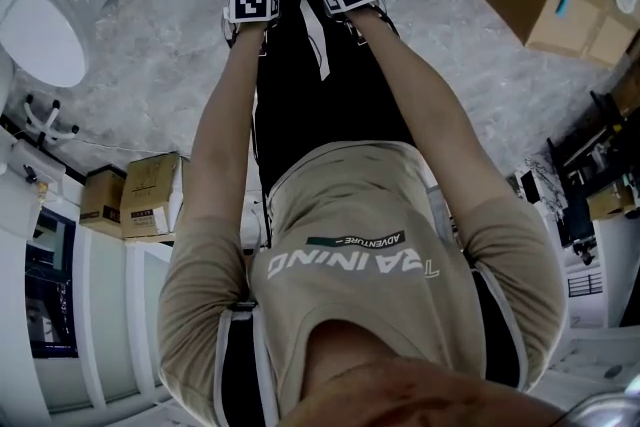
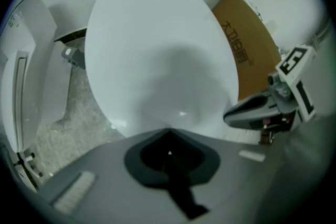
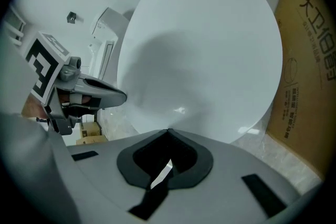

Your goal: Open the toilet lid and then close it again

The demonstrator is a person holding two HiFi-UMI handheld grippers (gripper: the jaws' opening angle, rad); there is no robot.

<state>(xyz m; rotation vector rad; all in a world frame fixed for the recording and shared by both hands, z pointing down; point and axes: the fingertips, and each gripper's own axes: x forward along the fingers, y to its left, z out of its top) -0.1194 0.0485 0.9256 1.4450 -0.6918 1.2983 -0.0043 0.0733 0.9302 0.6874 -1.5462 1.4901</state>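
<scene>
On the shirt (image 1: 350, 255) the words "TRAINING" and "ADVENTURE" are read. Dark characters are printed on the cardboard box (image 3: 310, 60), which stands just beside the toilet lid (image 3: 205, 50). The lid is seen closed, at the top of the head view, its front edge near both tools. The left gripper (image 2: 169, 131) is held with its jaws together and nothing between them. The same is seen on the right gripper (image 3: 168, 131). Open floor (image 1: 150, 85) of grey marbled stone is left on both sides. A second toilet (image 1: 45, 25) is seen well apart at the left.
</scene>
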